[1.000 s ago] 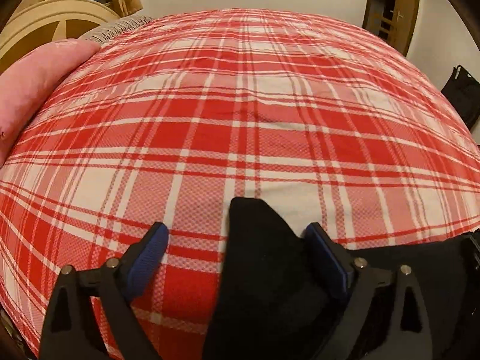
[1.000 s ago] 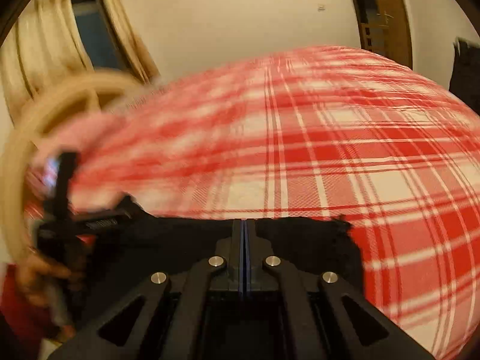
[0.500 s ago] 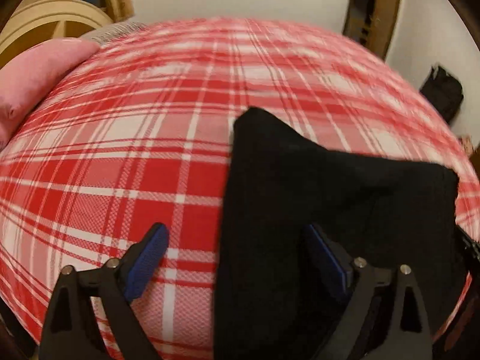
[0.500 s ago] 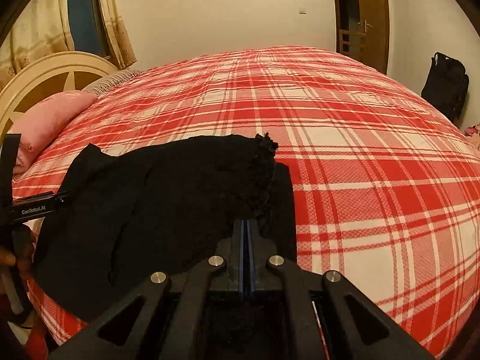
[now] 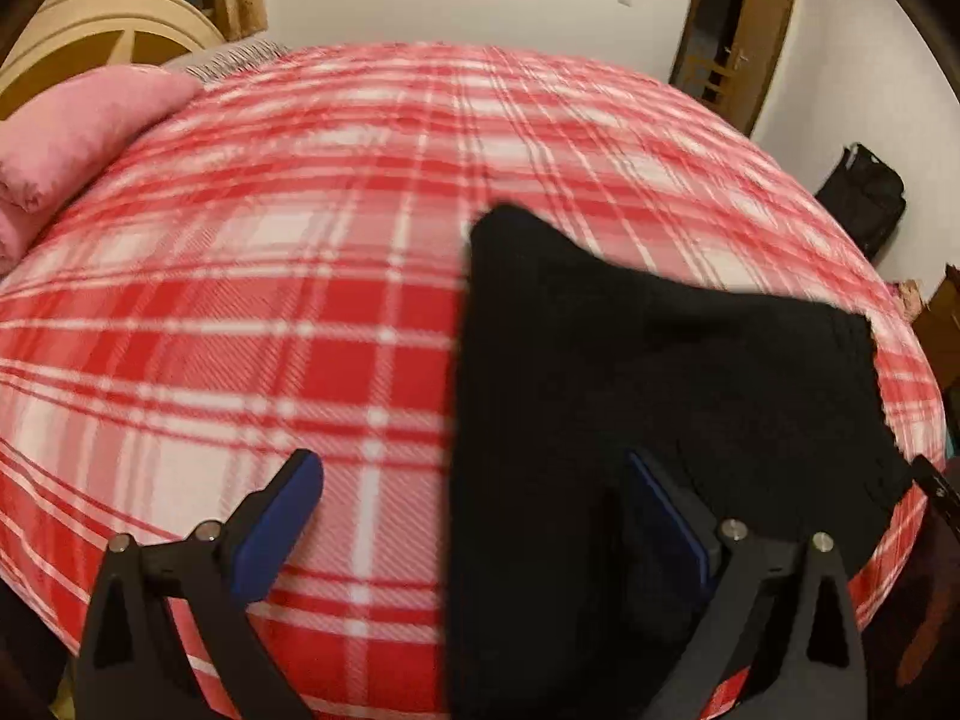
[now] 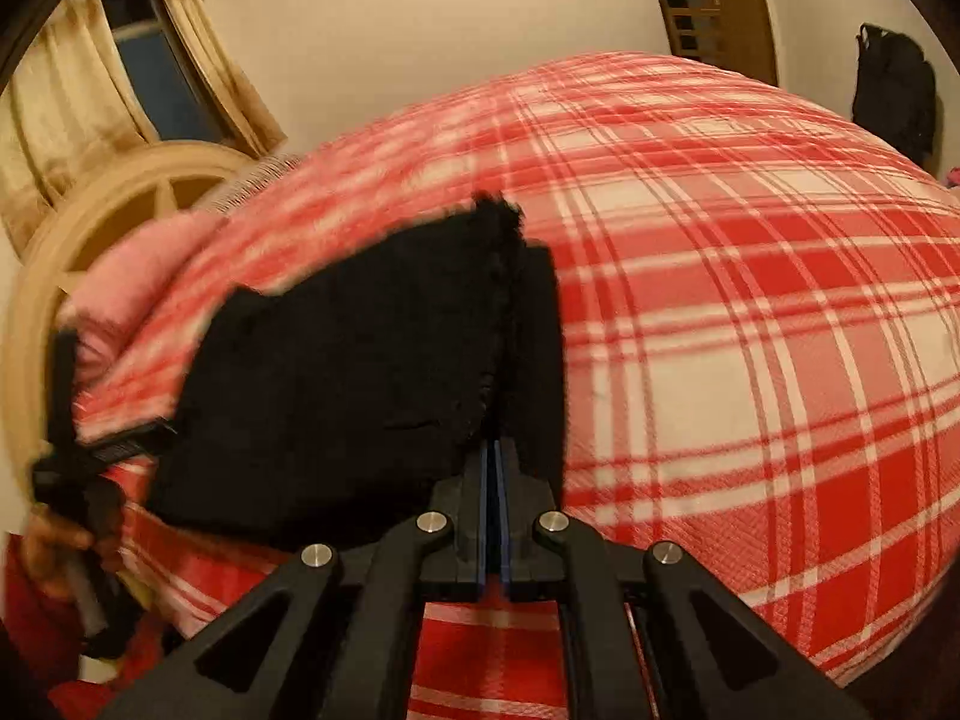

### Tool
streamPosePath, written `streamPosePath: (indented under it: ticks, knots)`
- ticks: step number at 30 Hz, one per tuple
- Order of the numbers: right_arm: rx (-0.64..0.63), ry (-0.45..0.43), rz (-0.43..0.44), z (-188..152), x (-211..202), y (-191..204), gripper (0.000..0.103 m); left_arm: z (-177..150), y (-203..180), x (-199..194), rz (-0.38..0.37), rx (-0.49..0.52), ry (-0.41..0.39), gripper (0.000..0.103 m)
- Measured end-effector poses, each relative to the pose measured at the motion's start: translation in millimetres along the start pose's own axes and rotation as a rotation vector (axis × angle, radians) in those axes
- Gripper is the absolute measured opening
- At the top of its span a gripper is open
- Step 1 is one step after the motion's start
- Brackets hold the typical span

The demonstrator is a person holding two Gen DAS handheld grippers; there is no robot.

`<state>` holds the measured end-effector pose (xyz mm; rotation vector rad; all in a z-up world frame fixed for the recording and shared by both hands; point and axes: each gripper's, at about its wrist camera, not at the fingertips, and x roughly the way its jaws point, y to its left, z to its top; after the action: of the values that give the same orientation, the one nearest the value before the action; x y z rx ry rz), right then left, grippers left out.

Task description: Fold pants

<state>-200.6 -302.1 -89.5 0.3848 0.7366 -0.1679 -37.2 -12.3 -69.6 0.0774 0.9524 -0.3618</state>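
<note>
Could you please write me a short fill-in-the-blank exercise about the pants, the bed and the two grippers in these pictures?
1. The pants are ____ in colour.
2. The left gripper has its jaws ____.
3. The right gripper is ____ on the pants' edge.
4. The pillow is ____.

Missing words: black; open; shut; pink

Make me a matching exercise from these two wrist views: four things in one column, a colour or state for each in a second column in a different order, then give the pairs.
Things:
1. left gripper
2. right gripper
3. soft pillow by the headboard
4. checked bed cover

Colour or state:
A. red and white
B. jaws wide open, nothing pinched
C. plain pink
D. jaws shut on the black pants

Pairs: 1-B, 2-D, 3-C, 4-A
</note>
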Motion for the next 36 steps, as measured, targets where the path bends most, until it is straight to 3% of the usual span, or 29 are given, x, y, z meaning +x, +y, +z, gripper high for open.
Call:
streamPosePath:
  ticks: [1, 4, 5, 6, 7, 8, 9, 14, 19, 25, 30, 33, 35, 36]
  knots:
    - [0.024, 0.004, -0.004, 2, -1, -4, 0.003, -4, -3, 8, 0.025, 0.017, 0.027, 0.102]
    - [0.126, -0.025, 0.035, 13, -13, -17, 0.003, -2, 1, 6, 0.003, 0.0, 0.022, 0.101]
    - [0.145, -0.055, 0.047, 17, -18, -21, 0.01, 1, 3, 4, -0.007, 0.003, 0.026, 0.101]
    - [0.148, -0.073, 0.048, 22, -19, -22, 0.021, 4, 5, 1, -0.007, 0.002, 0.014, 0.101]
    - [0.147, -0.08, 0.044, 27, -18, -22, 0.054, 7, 7, -3, -0.013, -0.002, -0.006, 0.102]
    - [0.15, -0.087, 0.039, 30, -16, -21, 0.08, 9, 7, -6, -0.022, -0.004, -0.021, 0.102]
    - [0.156, -0.109, 0.042, 33, -14, -20, 0.082, 13, 7, -6, -0.026, -0.006, -0.029, 0.103]
    - [0.183, -0.106, 0.078, 49, 5, -18, 0.082, 29, -2, 6, 0.01, 0.014, -0.028, 0.103]
    - [0.164, 0.002, 0.075, 44, 44, -13, 0.082, 29, -10, 21, 0.0, 0.036, 0.027, 0.103]
    - [0.049, -0.028, -0.006, 36, 51, 8, 0.092, 27, -13, 27, -0.033, 0.014, 0.054, 0.103]
    - [0.022, -0.05, -0.026, 36, 56, 13, 0.093, 29, -19, 30, -0.025, 0.024, 0.048, 0.103]
    - [-0.036, -0.036, -0.038, 36, 55, 23, 0.079, 30, -23, 32, -0.026, 0.019, 0.046, 0.103]
    - [-0.065, -0.035, -0.025, 34, 51, 30, 0.062, 30, -26, 33, -0.018, 0.022, 0.039, 0.103]
    - [-0.079, -0.035, -0.021, 33, 49, 33, 0.058, 31, -28, 33, -0.024, 0.021, 0.037, 0.103]
